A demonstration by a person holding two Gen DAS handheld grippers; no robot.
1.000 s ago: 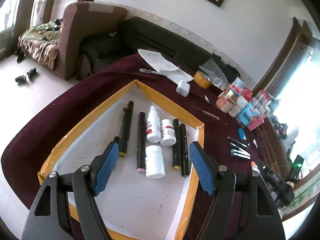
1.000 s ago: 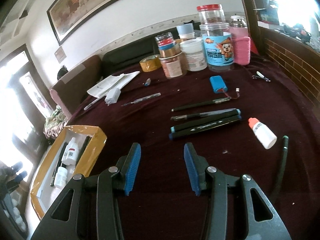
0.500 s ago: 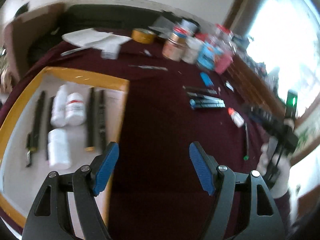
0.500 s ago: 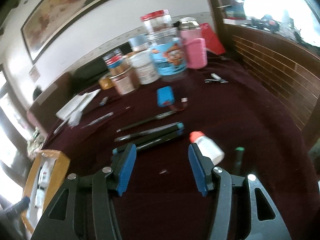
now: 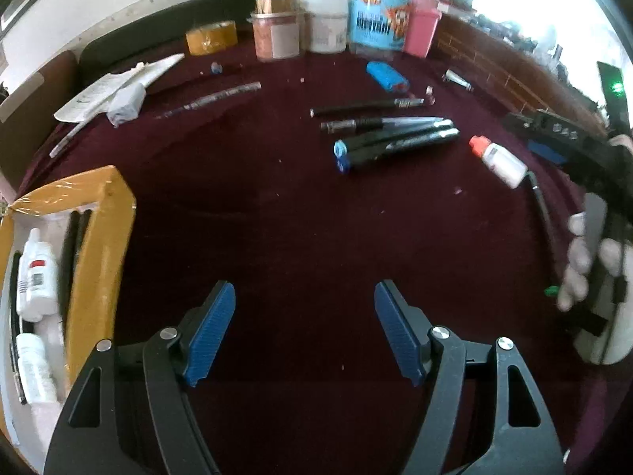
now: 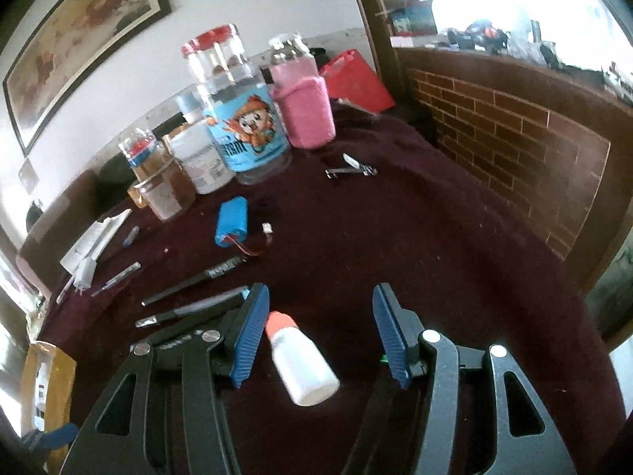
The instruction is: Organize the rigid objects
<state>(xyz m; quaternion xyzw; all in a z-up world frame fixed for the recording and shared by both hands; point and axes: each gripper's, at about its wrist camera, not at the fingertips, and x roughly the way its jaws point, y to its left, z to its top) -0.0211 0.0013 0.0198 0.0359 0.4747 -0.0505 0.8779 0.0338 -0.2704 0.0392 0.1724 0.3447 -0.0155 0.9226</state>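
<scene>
The small white bottle (image 6: 302, 368) is straddled by the right gripper (image 6: 316, 336), fingers apart and untouching, probably for pickup; the left gripper (image 5: 304, 332) is held wide, empty.

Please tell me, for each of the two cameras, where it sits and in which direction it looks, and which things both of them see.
Left wrist: sits behind the left gripper, looks down over the maroon table; open jaws, the other hand at right.
Right wrist: sits behind the right gripper, faces the jars; open jaws around the small white bottle, apart from it.
Shared: that bottle, the blue battery pack, the pink jar.
</scene>
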